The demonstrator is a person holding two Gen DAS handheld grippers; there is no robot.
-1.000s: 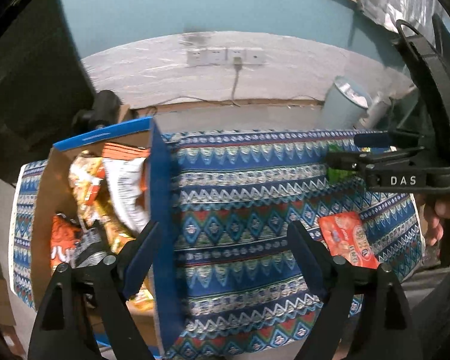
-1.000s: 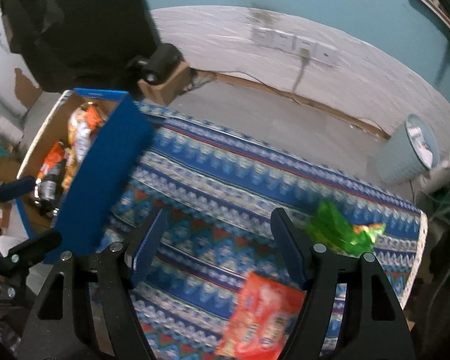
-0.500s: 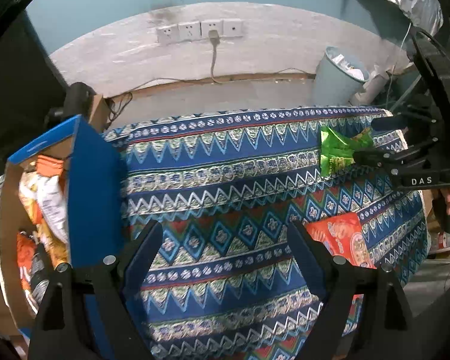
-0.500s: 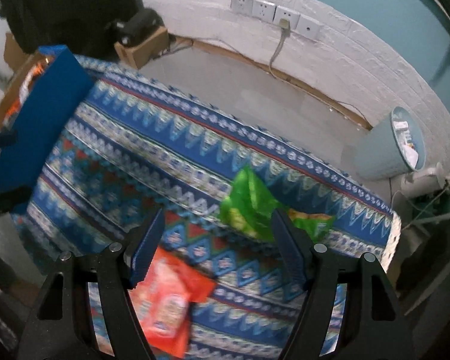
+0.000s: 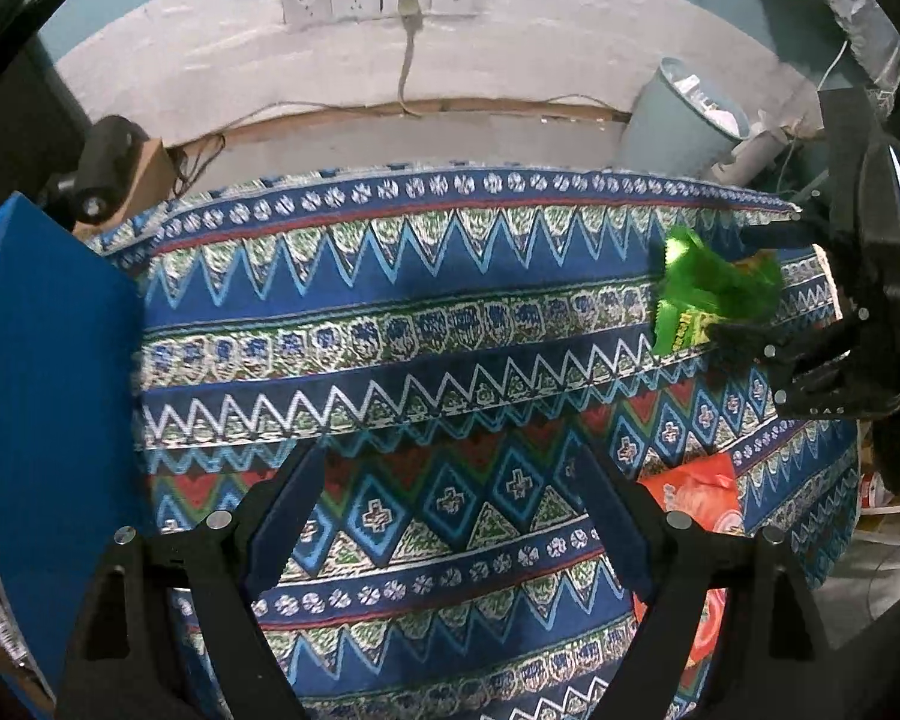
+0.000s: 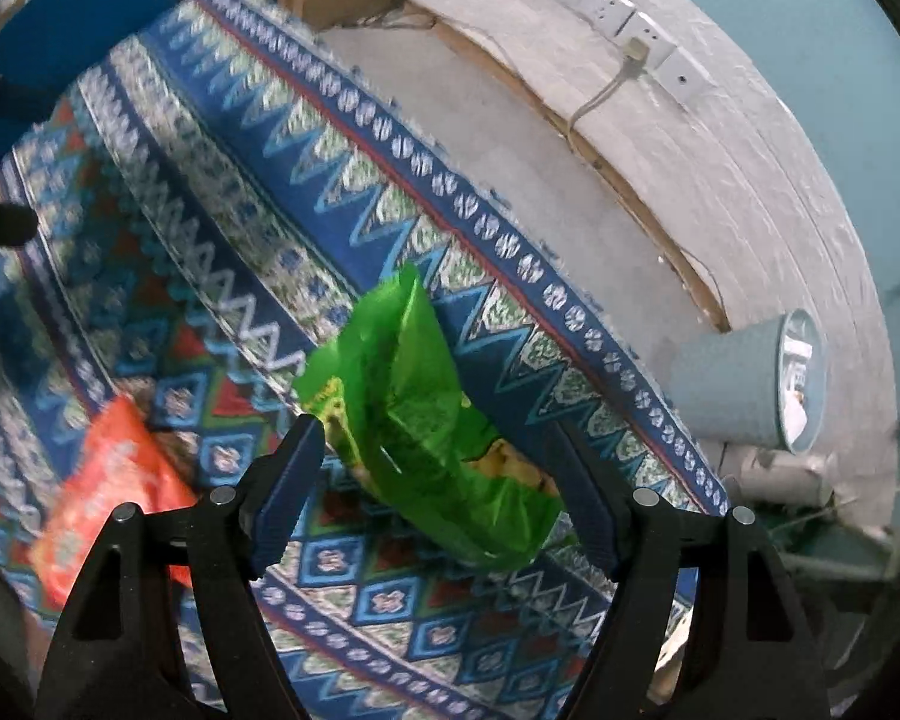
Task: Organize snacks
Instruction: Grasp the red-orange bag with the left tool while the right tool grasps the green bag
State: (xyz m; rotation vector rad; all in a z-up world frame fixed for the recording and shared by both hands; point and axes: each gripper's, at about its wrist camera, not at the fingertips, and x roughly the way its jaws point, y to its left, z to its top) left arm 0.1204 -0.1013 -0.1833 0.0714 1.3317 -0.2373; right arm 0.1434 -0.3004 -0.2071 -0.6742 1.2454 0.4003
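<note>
Green snack bag [image 6: 426, 420]: on patterned counter [image 6: 258, 192], between right gripper [image 6: 435, 483] fingers, jaws just widening, released, not pressing.

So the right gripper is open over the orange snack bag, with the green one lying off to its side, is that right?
Not quite: the colours are swapped. In the right wrist view the right gripper is open over the green snack bag, which lies between its fingers, and the orange snack bag lies off to its side on the patterned cloth.

"DAS" faintly on right gripper [image 5: 750, 282] body, snack bag print unreadable
</note>
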